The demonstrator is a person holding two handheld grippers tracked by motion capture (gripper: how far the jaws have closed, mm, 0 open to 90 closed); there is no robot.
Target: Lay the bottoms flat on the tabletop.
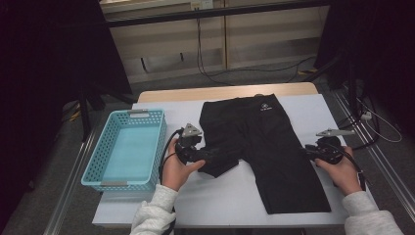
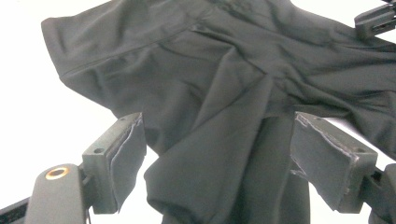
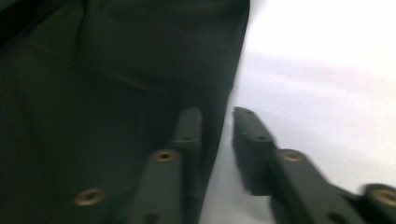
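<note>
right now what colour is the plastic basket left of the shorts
Light blue basket, clearest in the high view.

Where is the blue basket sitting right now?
In the high view the blue basket sits at the left edge of the white table, just left of the left tool and the black shorts.

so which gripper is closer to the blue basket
Left. The left gripper sits just right of the basket, at the shorts; the right gripper is across the shorts, at their far edge.
</note>
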